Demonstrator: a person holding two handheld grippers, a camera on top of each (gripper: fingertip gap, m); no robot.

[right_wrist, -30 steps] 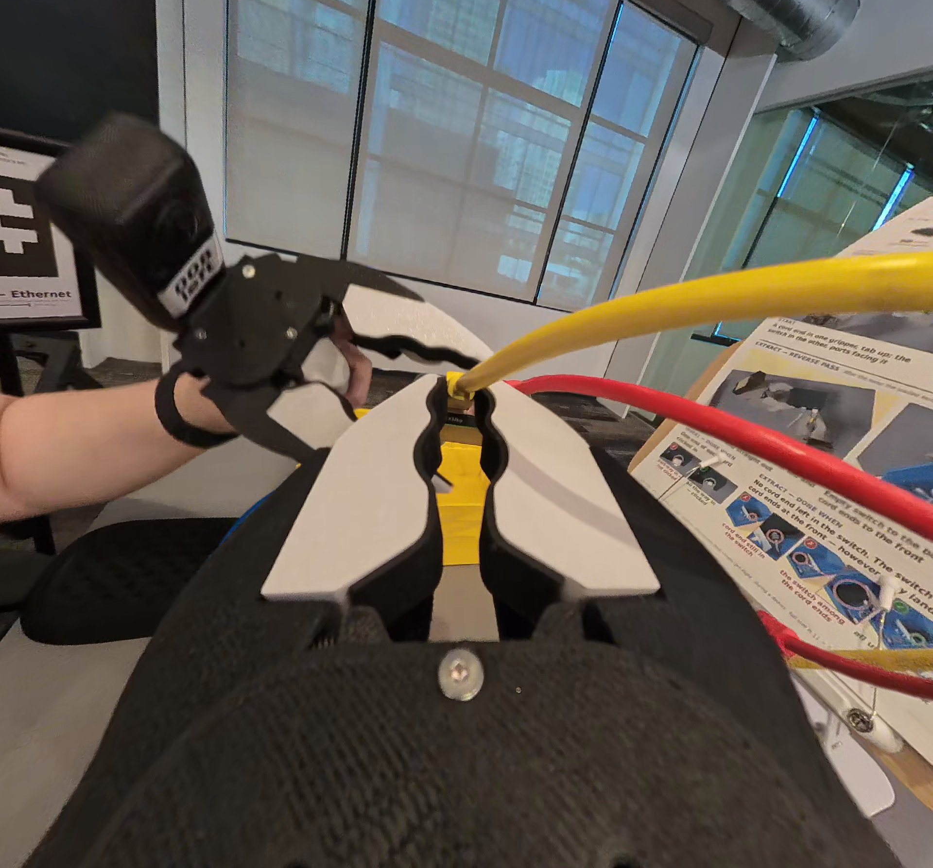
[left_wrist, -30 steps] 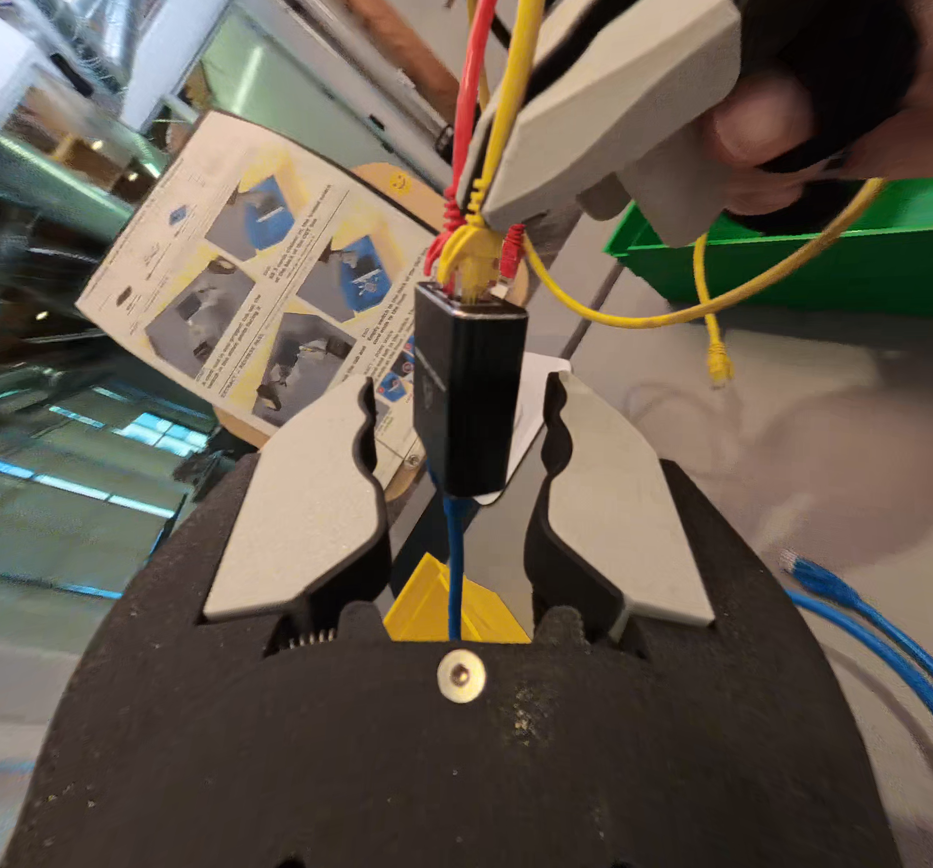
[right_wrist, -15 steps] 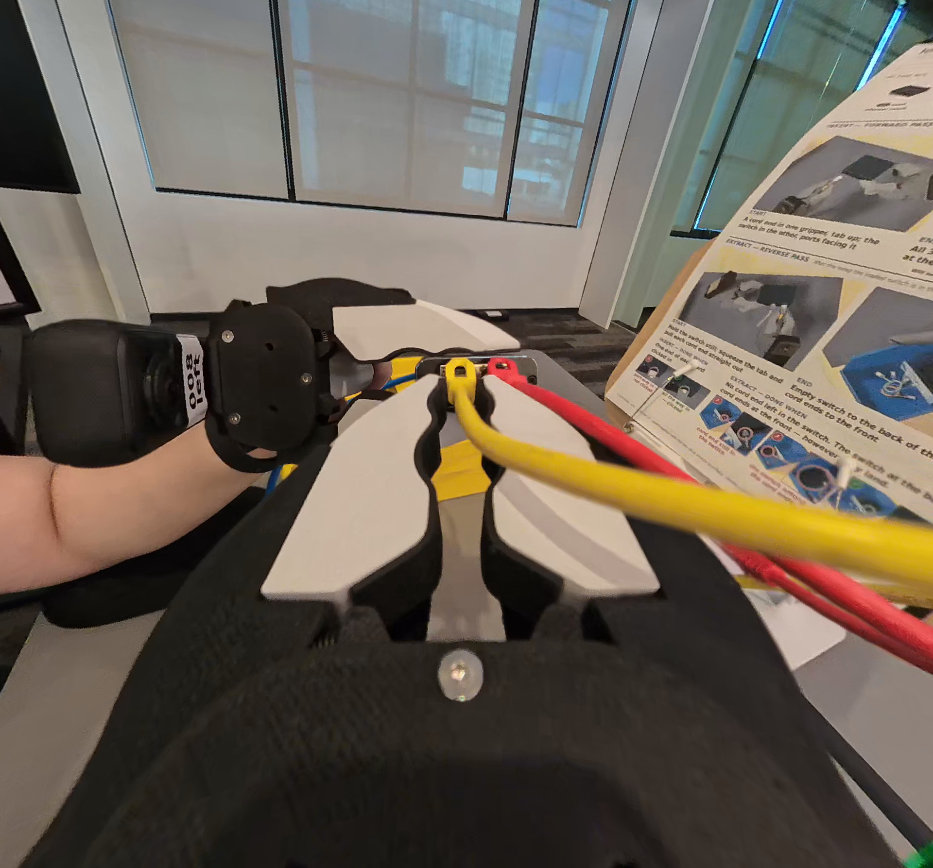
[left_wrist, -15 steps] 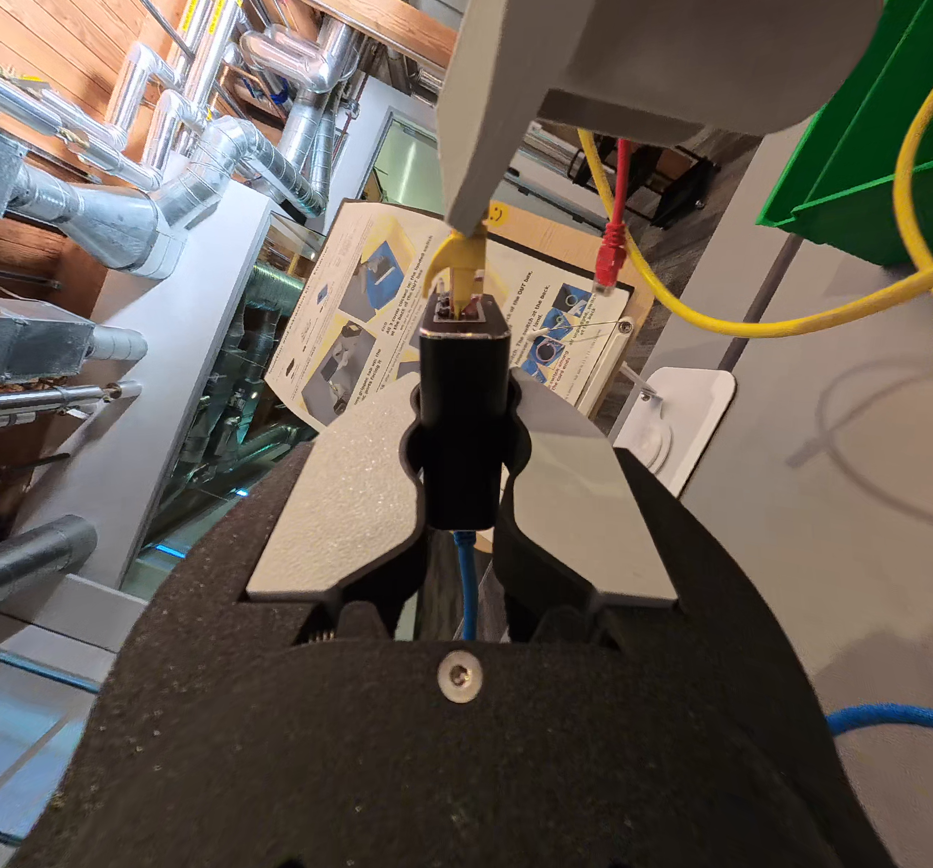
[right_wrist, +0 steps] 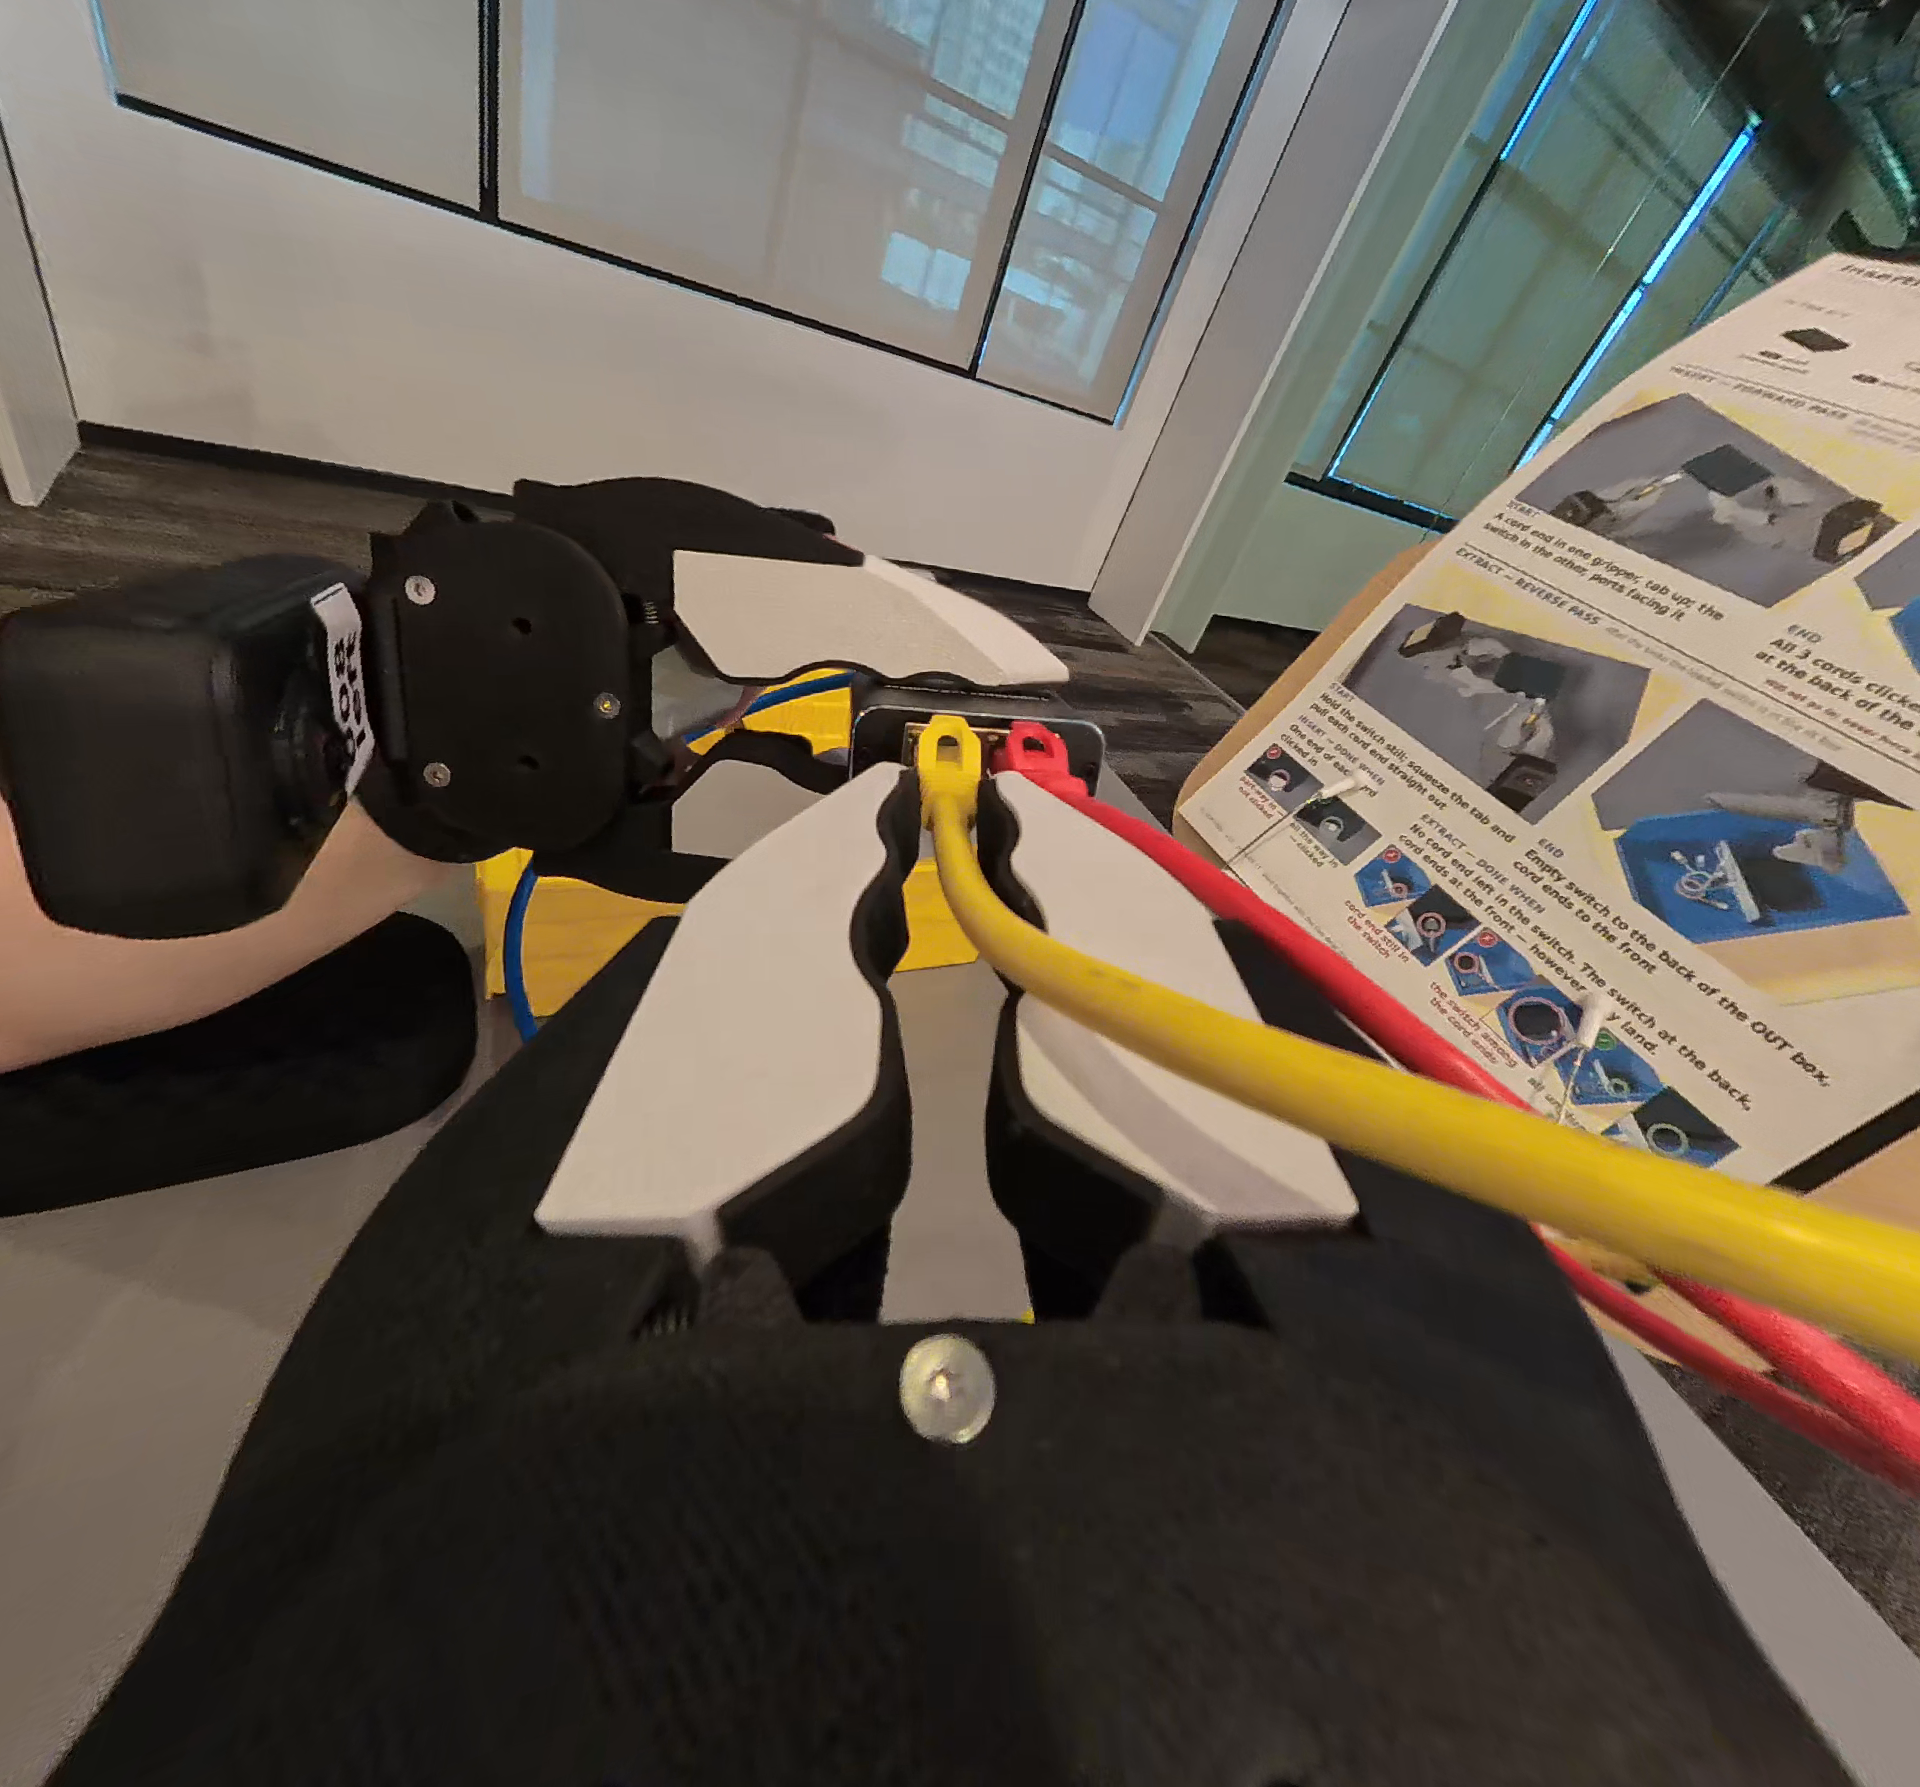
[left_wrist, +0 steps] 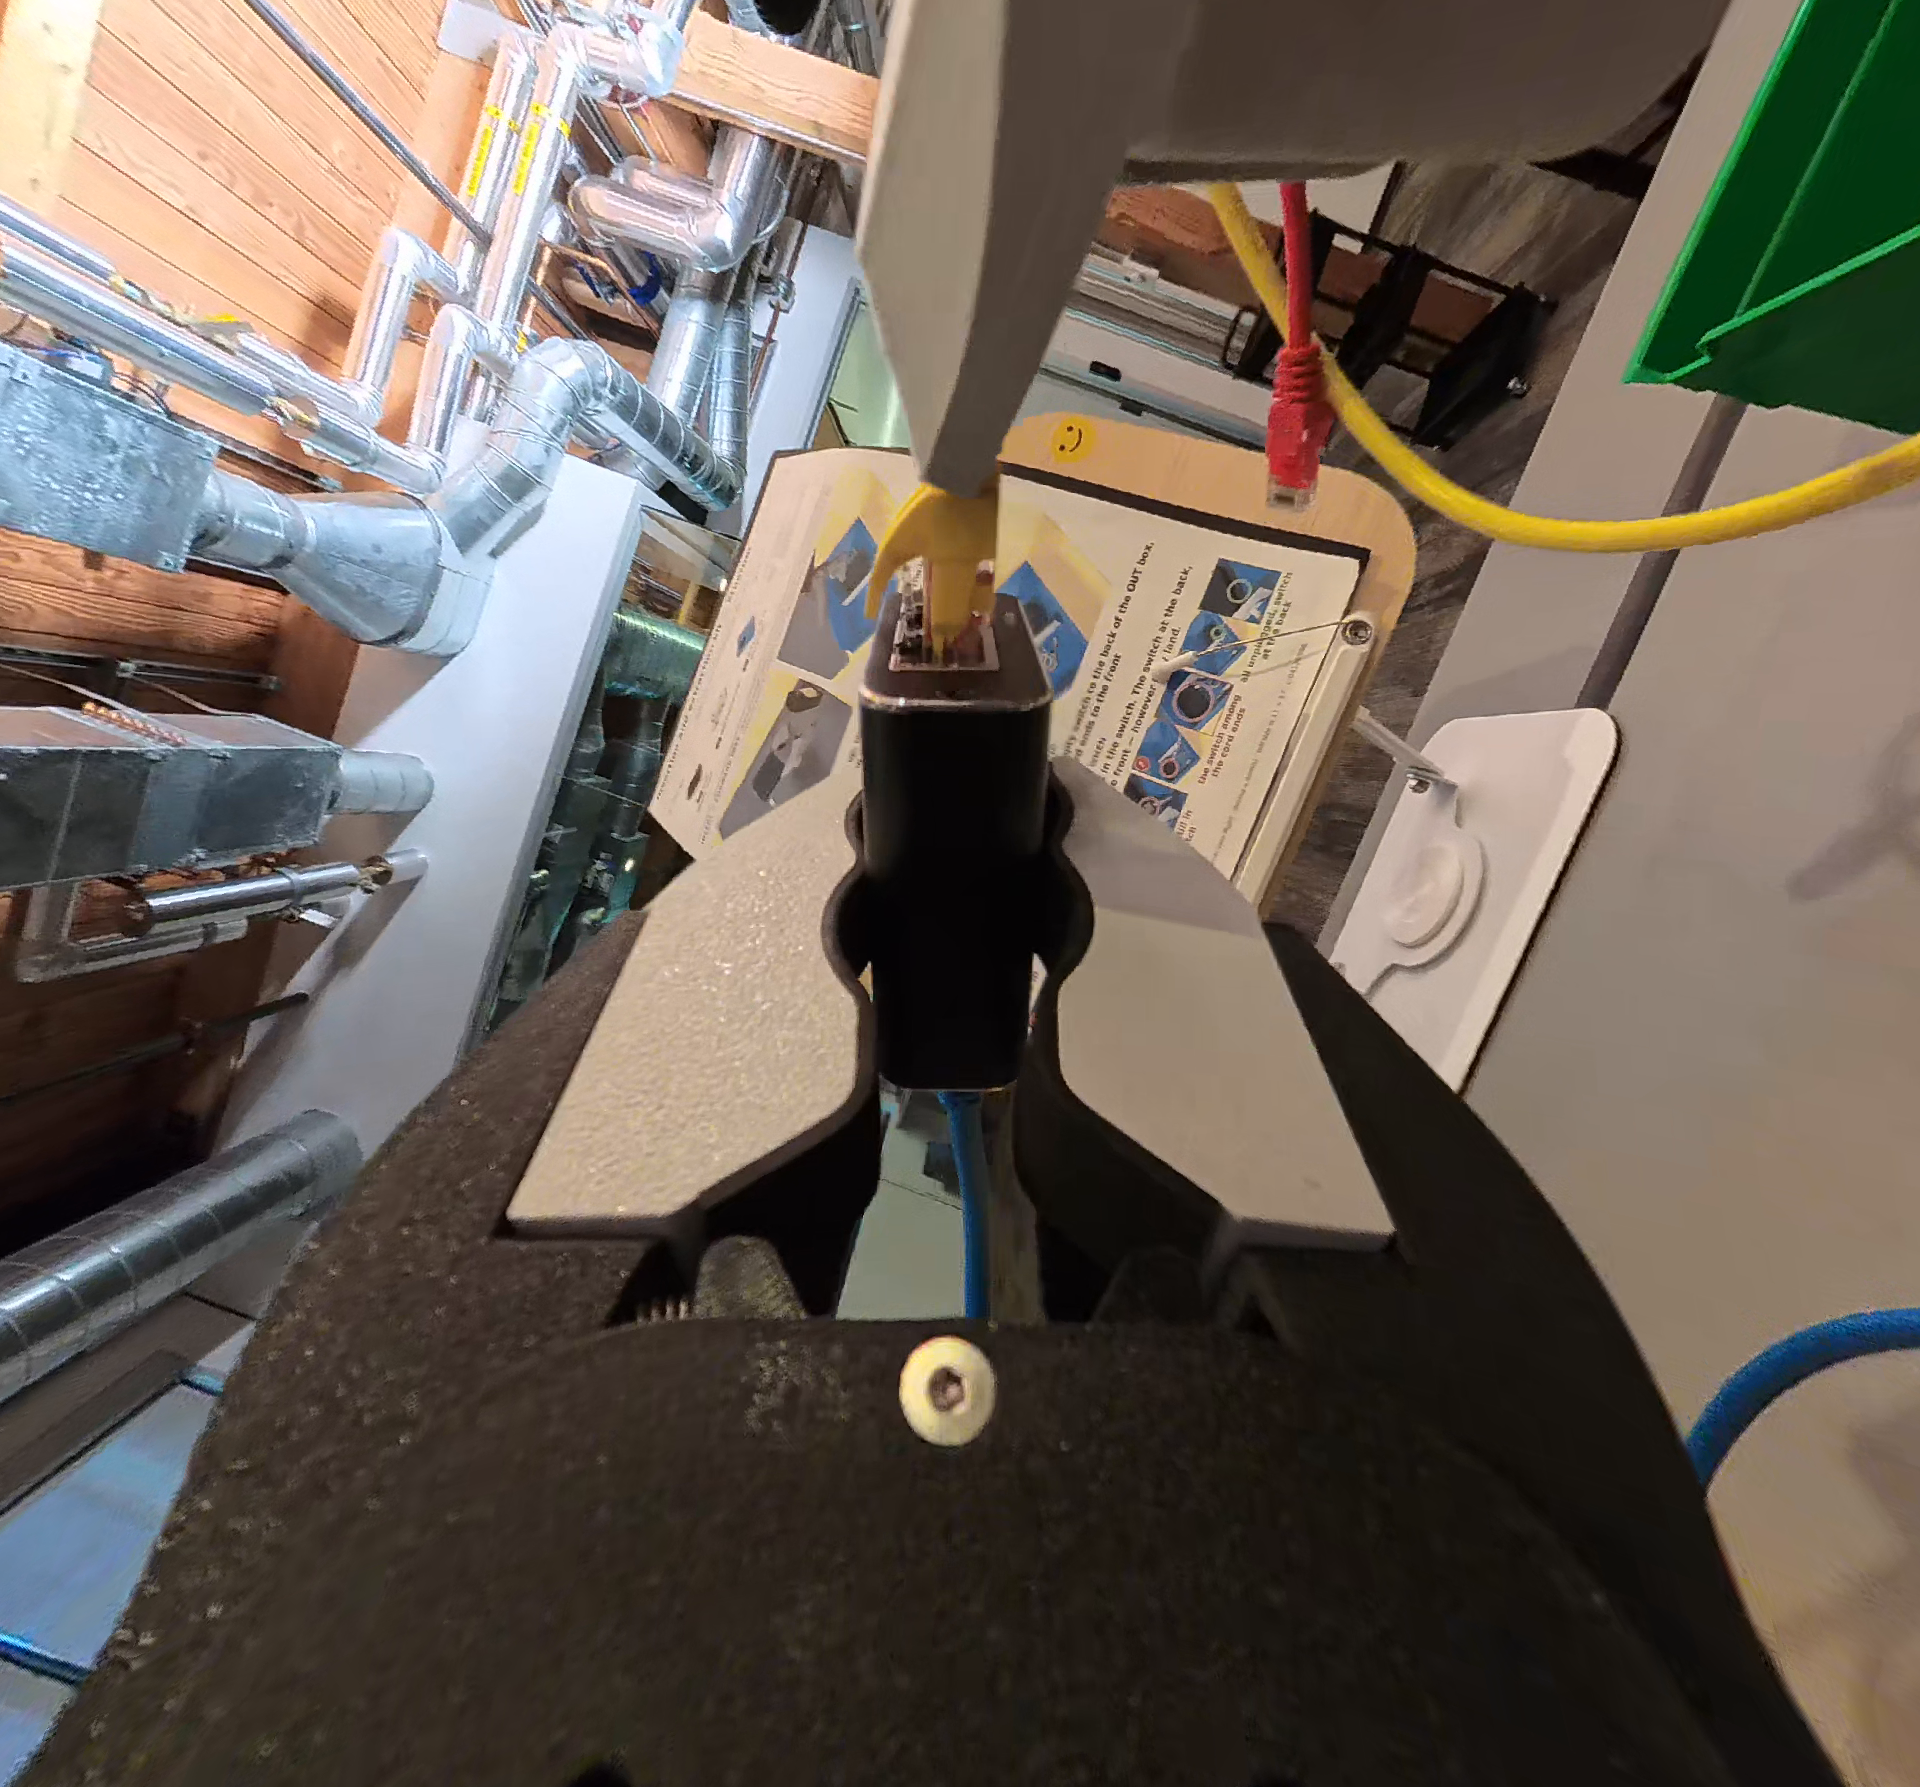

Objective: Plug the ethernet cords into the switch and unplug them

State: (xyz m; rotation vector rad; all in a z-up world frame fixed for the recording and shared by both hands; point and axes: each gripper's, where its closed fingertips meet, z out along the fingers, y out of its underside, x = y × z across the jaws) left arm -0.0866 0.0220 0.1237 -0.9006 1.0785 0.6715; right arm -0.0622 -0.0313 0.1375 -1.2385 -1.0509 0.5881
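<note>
The left tool [left_wrist: 956, 864] is closed on the black switch [left_wrist: 954, 864], gripping its body in the notches of the pads and holding it off the grey surface [left_wrist: 1714, 906], ports facing the right tool [right_wrist: 951, 802]. The right tool's jaws stand slightly apart around the yellow cord [right_wrist: 1195, 1020] just behind its yellow plug [right_wrist: 945, 750], which sits in a port beside the red plug [right_wrist: 1029, 750]; whether the pads actually press the cord cannot be told. A blue cord [left_wrist: 971, 1207] leaves the switch's rear. The step appears to be seating or withdrawing the yellow plug. Done well, the switch is kept motionless, force runs straight along the port axis, and for removal the latch tab is depressed first; pulling on the cable itself risks slippage.
</note>
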